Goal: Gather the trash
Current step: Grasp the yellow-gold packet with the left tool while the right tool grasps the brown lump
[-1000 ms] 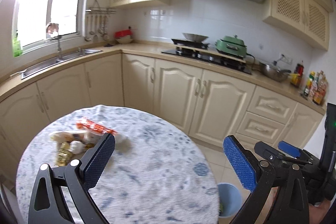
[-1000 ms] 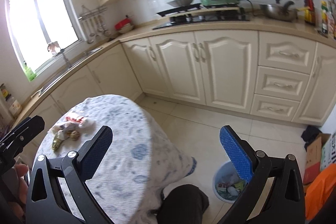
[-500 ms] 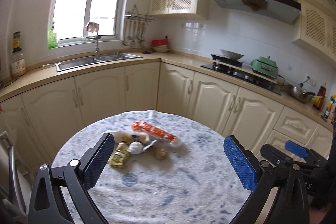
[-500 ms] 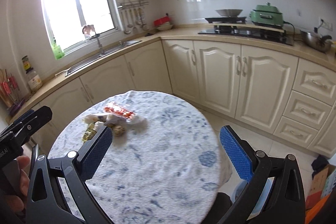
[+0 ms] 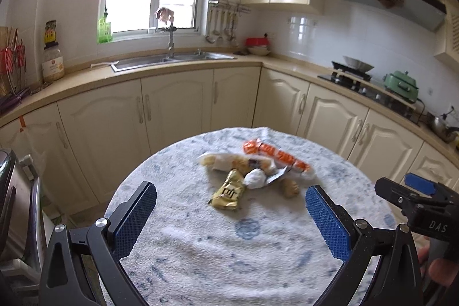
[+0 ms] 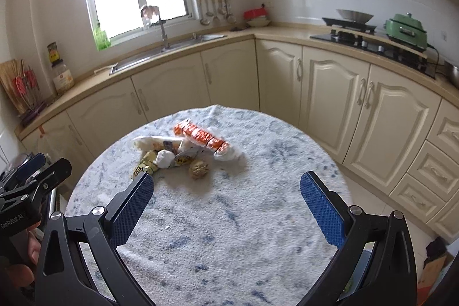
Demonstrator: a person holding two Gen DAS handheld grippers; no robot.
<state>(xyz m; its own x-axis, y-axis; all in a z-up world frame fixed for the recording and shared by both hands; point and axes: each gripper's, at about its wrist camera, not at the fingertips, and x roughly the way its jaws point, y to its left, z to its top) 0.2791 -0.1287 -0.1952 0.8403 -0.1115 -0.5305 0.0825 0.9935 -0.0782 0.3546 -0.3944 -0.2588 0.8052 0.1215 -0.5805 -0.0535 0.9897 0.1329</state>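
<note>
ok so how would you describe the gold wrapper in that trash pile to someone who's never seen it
Look at the round table with the blue-patterned cloth; the trash lies in one cluster near its far side. The gold wrapper is the piece nearest the camera, left of the white crumpled ball. It is the only shiny yellow-gold piece there.

home kitchen | sink (image 5: 172, 60) | stove (image 6: 350, 33) | cream cabinets (image 5: 175, 111)

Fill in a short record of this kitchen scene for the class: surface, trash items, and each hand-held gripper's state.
surface: round table with blue-patterned cloth
trash: orange wrapper, gold wrapper, white wad, pale bag, brown lump, clustered together
left hand-held gripper: open, empty
right hand-held gripper: open, empty
</note>
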